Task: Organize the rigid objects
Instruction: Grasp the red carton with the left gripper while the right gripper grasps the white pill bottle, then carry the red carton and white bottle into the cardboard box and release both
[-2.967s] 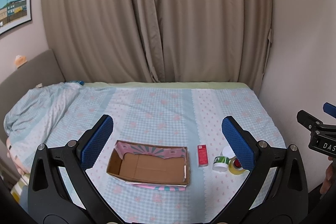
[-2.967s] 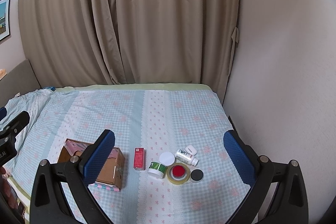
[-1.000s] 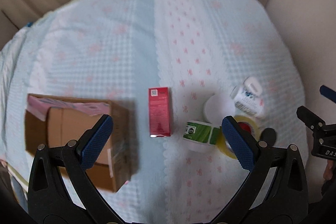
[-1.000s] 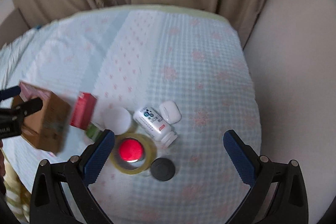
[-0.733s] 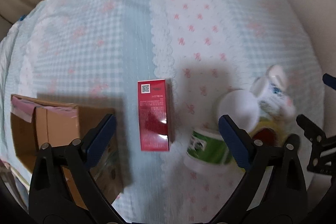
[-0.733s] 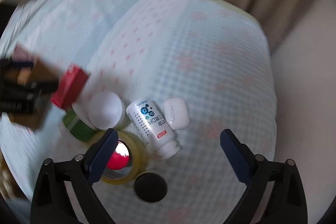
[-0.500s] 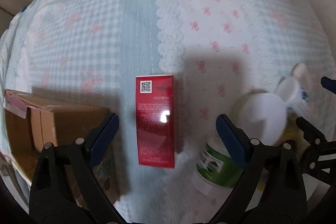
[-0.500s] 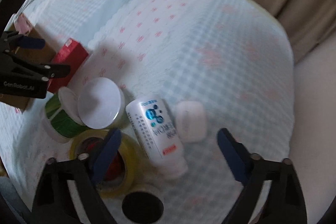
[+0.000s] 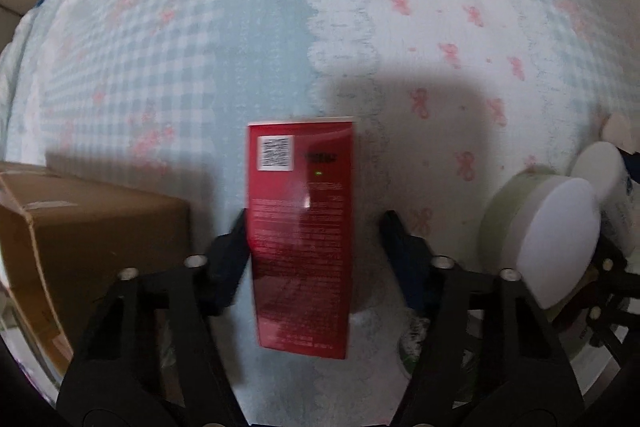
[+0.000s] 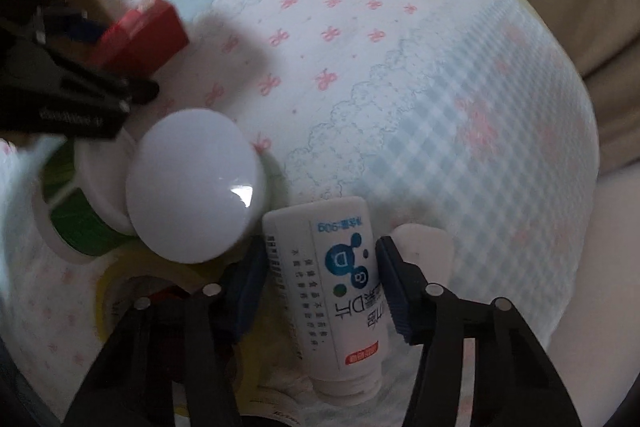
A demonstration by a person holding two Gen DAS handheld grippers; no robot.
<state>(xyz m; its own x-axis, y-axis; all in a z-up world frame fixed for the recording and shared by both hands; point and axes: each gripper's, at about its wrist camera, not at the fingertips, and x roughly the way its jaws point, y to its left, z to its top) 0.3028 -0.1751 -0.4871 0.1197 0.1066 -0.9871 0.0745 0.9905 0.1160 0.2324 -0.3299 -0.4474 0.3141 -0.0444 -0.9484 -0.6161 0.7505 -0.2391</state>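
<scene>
A red box (image 9: 302,235) lies flat on the bed (image 9: 168,39), its long axis pointing straight ahead between the left gripper (image 9: 314,227), whose jaws straddle it half-closed, one pad touching. A cardboard box (image 9: 80,227) sits just left. Nearby, the right gripper (image 10: 320,263) clasps a white bottle (image 10: 332,291) lying lengthwise, beside a white-lidded jar (image 10: 192,187).

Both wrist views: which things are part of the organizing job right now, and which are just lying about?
In hand:
left gripper straddling the red box
right gripper around the white bottle
cardboard box, likely destination

Lying about:
white-lidded jar
tape roll
small white case
</scene>
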